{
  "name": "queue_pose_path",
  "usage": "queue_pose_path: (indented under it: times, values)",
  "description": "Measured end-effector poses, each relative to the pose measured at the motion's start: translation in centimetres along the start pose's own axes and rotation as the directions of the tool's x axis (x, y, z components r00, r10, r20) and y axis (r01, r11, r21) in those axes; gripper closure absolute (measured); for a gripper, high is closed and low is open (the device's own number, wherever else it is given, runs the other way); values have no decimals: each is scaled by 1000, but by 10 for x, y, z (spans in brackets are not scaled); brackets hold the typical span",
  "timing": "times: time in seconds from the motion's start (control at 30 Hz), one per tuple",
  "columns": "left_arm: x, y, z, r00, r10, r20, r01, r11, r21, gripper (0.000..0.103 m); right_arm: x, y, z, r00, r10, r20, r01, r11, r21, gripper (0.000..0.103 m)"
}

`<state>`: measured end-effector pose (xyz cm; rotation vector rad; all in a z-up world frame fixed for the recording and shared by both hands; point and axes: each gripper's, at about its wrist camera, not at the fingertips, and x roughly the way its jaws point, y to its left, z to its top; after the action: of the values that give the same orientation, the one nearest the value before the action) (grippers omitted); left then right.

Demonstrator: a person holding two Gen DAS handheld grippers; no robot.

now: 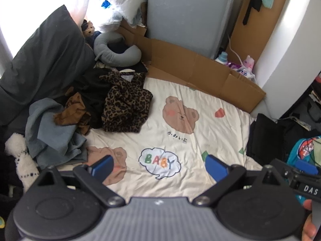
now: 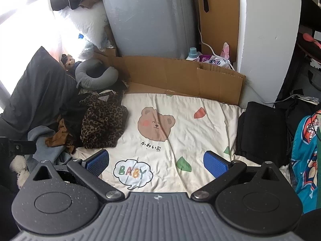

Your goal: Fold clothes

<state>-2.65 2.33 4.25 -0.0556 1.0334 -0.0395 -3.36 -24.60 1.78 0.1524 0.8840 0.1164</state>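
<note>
A heap of unfolded clothes lies at the left of the bed: a leopard-print garment (image 1: 125,106) (image 2: 102,120), a brown piece (image 1: 70,112) (image 2: 57,135), a black piece and a grey-blue garment (image 1: 52,132) (image 2: 43,140). A folded black garment (image 1: 264,138) (image 2: 260,132) lies at the bed's right edge. My left gripper (image 1: 159,167) is open and empty above the cream bear-print sheet (image 1: 200,136). My right gripper (image 2: 156,163) is open and empty above the same sheet (image 2: 200,136), near its front. Both are apart from the clothes.
A dark pillow (image 1: 44,60) and a grey neck pillow (image 1: 116,50) lie at the back left. Cardboard (image 1: 200,70) lines the far edge before a grey appliance (image 1: 190,14). A white plush (image 1: 20,156) sits at the left. A blue printed cloth (image 2: 307,150) hangs at the right.
</note>
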Motion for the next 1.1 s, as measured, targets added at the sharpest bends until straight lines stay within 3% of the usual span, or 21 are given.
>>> queue_pose_path:
  times: [0.37, 0.63, 1.1]
  values:
    - [-18, 29, 28, 1000, -14, 2, 14, 1000, -14, 4, -4, 4, 10, 1000, -12, -14, 12, 1000, -15, 0]
    - [-31, 59, 59, 998, 19, 53, -18, 1000, -11, 4, 3, 5, 21, 1000, -7, -8, 7, 1000, -13, 0]
    - [-1, 104, 82, 998, 49, 48, -47, 997, -55, 4, 35, 14, 50, 999, -9, -38, 8, 1000, -20, 0]
